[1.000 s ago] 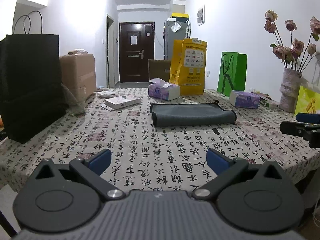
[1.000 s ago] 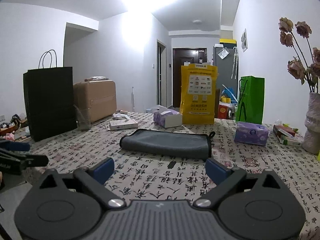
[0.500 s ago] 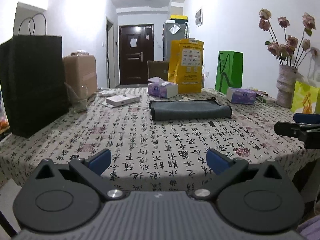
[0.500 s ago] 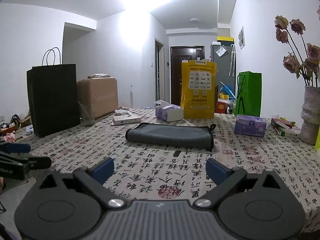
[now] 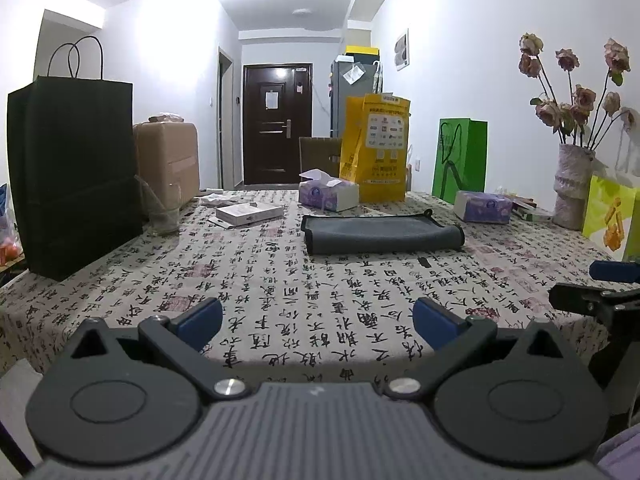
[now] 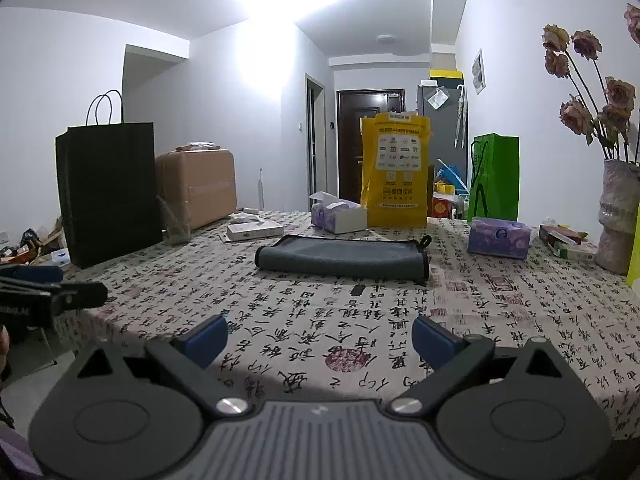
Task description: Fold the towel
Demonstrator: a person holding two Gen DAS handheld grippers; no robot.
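A grey towel point(image 5: 380, 234) lies folded into a long flat strip in the middle of the table; it also shows in the right wrist view point(image 6: 342, 256). My left gripper point(image 5: 318, 322) is open and empty, held low at the table's near edge, well short of the towel. My right gripper point(image 6: 320, 338) is open and empty, also back at the near edge. The right gripper shows at the right edge of the left wrist view point(image 5: 600, 292), and the left gripper shows at the left edge of the right wrist view point(image 6: 48, 292).
The table has a calligraphy-print cloth point(image 5: 280, 280). A black paper bag point(image 5: 76, 176) stands left. Tissue boxes point(image 5: 328, 194), a yellow bag point(image 5: 376, 152), a green bag point(image 5: 460, 160), a flower vase point(image 5: 570, 184) and a white box point(image 5: 250, 213) ring the towel.
Both grippers have drawn back toward the near table edge and dropped lower, so the towel looks farther away. The towel has not moved. Both grippers stay open.
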